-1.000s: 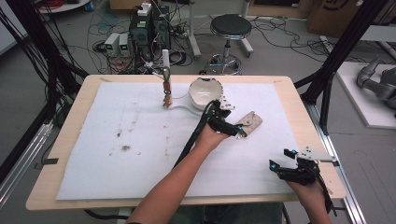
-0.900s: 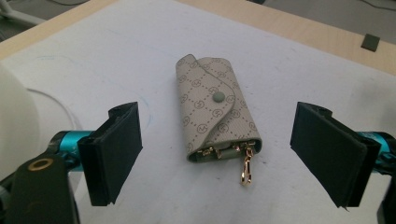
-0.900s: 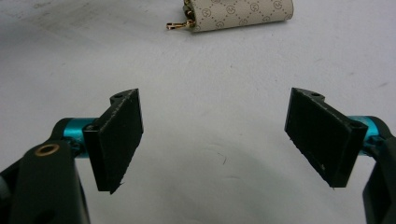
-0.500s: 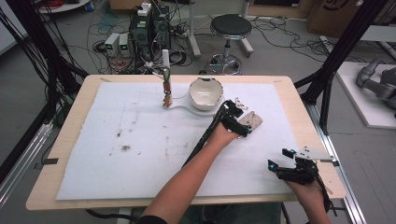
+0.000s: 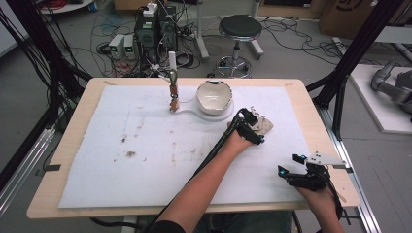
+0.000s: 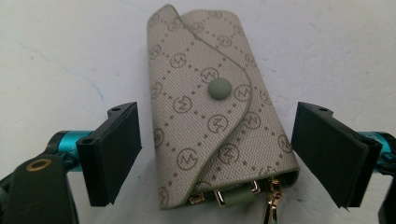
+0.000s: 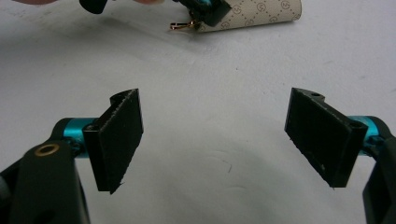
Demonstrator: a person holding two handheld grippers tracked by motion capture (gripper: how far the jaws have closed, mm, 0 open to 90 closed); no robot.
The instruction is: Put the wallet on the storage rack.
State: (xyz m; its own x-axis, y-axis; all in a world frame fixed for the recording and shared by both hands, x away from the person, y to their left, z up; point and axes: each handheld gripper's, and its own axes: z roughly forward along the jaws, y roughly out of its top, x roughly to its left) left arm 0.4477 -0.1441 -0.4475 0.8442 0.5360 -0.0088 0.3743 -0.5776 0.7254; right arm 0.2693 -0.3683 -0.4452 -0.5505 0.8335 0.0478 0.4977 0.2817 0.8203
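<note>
Two grippers are at work over one white mat [image 5: 145, 160] that covers one wooden table [image 5: 311, 104]. One key pouch [image 6: 217, 112], beige with a printed monogram pattern and a round snap button [image 6: 220, 88], lies flat on the mat toward the table's 2 o'clock side, just past the bowl [image 5: 214, 95]. The left gripper [image 5: 251, 127] is at the pouch: in the left gripper view its jaws stand spread wide, one on each side of the pouch, and neither pad touches the fabric. The pouch's flap is snapped shut, and at its near open end, at 6 o'clock in that view, gold metal hooks and one gold clasp [image 6: 271, 205] stick out.

The right gripper [image 5: 297, 167] hovers near the table's 4 o'clock corner, well apart from the pouch. Its jaws are also spread wide, with bare mat between them; the pouch and the left gripper lie at 12 o'clock in the right gripper view.

One white bowl with a wavy rim sits on a flat white base [image 5: 192, 110] at the table's 12 o'clock side. Whether anything is in the bowl cannot be told. One small upright holder [image 5: 173, 94] stands at the base's 9 o'clock end. A few brownish stains [image 5: 130, 154] mark the mat toward 8 o'clock.
</note>
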